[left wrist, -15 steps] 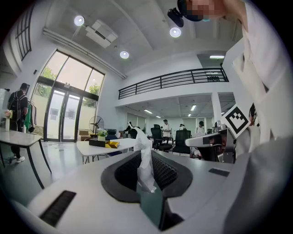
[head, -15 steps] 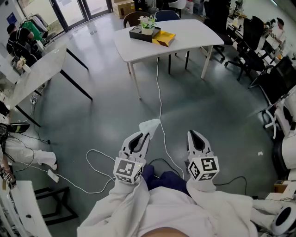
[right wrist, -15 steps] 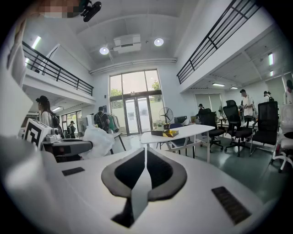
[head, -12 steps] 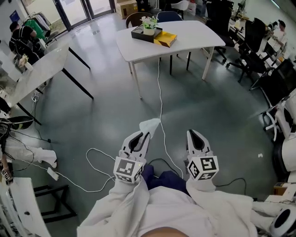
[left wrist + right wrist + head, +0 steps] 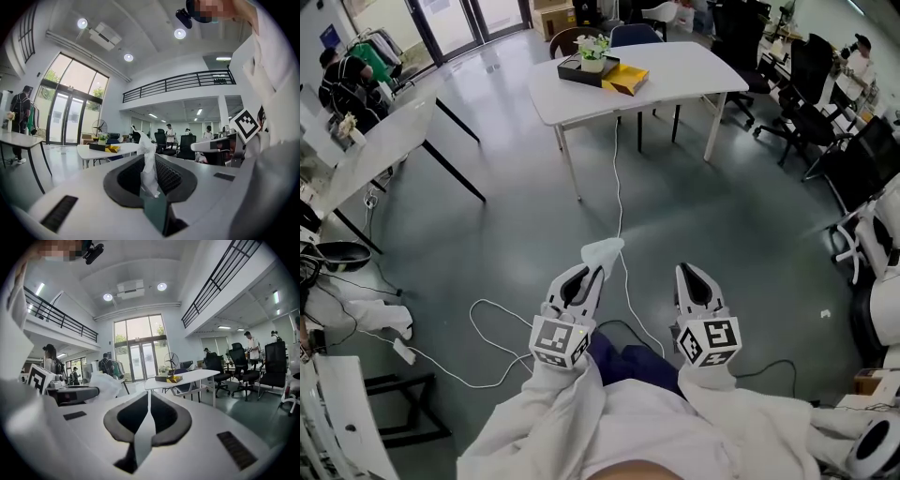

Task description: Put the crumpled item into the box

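Head view: prob. tissue [image 5: 602, 250] pinched in left tongs [image 5: 593, 269]

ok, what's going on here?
A person holds a gripper in each hand. The left gripper has its jaws shut on a crumpled tissue, held out over the floor. The right gripper is shut and empty. A yellow box and a black tray sit on a white table well ahead; the tissue is not yet there.

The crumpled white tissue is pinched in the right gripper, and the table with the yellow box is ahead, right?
Wrong gripper: the crumpled white tissue is pinched in the left gripper, as the left gripper view shows. The table with the yellow box is ahead.
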A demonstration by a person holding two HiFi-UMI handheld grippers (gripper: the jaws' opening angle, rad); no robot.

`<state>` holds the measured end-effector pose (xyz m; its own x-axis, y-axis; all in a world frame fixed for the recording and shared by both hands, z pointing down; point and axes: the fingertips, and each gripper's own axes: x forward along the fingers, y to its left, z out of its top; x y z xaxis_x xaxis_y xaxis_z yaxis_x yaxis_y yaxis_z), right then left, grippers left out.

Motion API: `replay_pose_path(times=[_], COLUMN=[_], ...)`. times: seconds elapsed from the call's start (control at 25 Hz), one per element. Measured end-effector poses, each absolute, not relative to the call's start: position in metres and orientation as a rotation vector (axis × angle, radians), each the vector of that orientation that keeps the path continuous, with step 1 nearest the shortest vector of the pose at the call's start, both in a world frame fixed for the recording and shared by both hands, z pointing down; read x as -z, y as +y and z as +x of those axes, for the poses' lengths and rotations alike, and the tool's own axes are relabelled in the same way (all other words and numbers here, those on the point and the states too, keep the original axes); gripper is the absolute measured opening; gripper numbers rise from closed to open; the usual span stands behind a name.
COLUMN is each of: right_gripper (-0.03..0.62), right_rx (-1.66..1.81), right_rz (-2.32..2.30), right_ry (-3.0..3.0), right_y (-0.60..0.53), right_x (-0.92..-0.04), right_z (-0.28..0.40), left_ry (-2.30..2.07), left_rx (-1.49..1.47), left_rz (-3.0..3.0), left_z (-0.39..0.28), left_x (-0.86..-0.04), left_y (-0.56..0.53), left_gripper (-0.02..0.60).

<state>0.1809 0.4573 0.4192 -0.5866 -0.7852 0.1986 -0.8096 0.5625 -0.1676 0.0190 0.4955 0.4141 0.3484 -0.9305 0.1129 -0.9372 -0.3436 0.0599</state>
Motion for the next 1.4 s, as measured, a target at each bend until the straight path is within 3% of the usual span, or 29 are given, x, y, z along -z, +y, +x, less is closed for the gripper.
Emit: replay_pose_path(times=[0.84, 1.4], right_gripper=[0.041, 0.041], right_rx=[-0.394, -0.433], right_rz=[1.381, 1.391], right_ry=[-2.656, -2.633], right_y=[0.449, 0.366], right_x=[-0.434, -0.450], right_z=[0.238, 0.204], left_ry=[-1.726, -1.681], left_rx=[-0.105, -0.107], left_rz=[2.448, 2.478], left_z=[0.065, 0.030], left_x=[-0.427, -0.437], left_y=[0.479, 0.385], left_gripper=[0.064, 0.064])
